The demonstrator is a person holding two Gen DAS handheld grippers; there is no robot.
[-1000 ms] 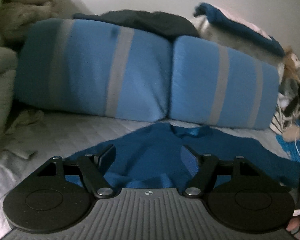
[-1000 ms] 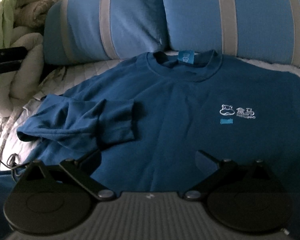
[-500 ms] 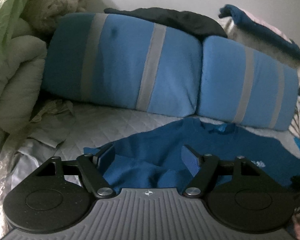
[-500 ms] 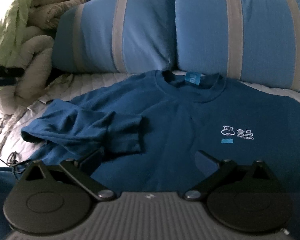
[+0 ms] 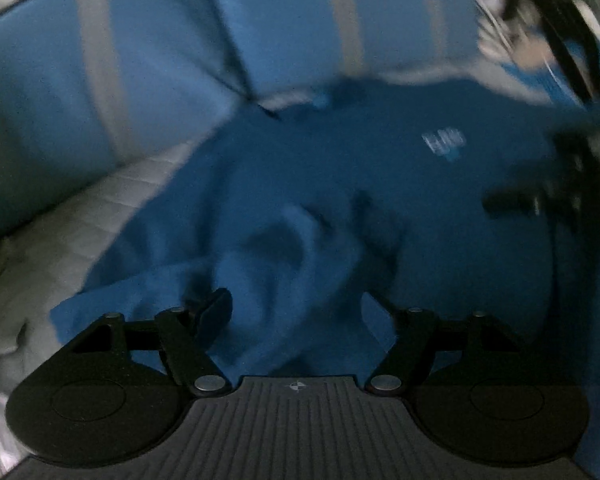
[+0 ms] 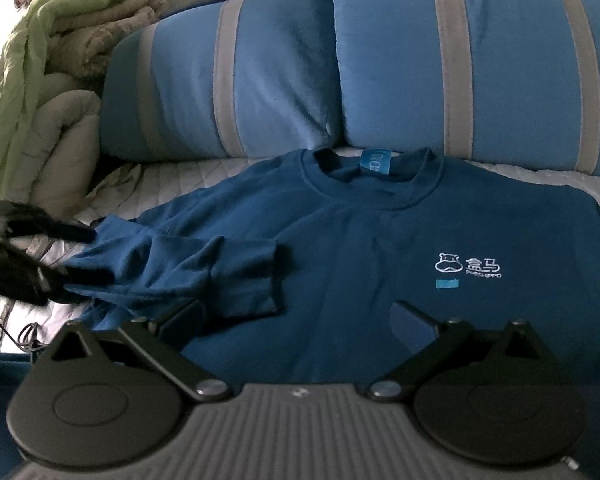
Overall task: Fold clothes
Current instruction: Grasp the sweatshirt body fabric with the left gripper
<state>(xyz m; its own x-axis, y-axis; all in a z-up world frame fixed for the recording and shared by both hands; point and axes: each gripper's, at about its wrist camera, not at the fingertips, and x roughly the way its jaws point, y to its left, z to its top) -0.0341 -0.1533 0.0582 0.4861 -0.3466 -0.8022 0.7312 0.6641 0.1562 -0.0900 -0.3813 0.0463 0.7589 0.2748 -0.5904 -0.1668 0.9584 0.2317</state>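
A dark blue sweatshirt point(image 6: 380, 232) lies front up on the bed, with its collar toward the pillows and a white logo point(image 6: 468, 268) on the chest. Its left sleeve point(image 6: 188, 268) is folded in over the body and rumpled. My right gripper point(image 6: 298, 316) hovers open over the lower front, with nothing between its fingers. My left gripper point(image 5: 296, 308) is open too, and the bunched sleeve point(image 5: 284, 248) lies between its fingers. The right wrist view shows the left gripper point(image 6: 40, 256) at the sleeve's outer fold. The left wrist view is motion-blurred.
Two blue pillows with grey stripes point(image 6: 228, 80) point(image 6: 480, 52) stand behind the collar. A green and beige duvet point(image 6: 32, 92) is piled at the left. White quilted sheet point(image 6: 204, 176) shows around the sweatshirt. A thin cable point(image 6: 24, 332) lies near the left edge.
My left gripper has swung down and right, from facing the pillows onto the folded sleeve. The right gripper has drawn back a little, so the sweatshirt sits lower in its view.
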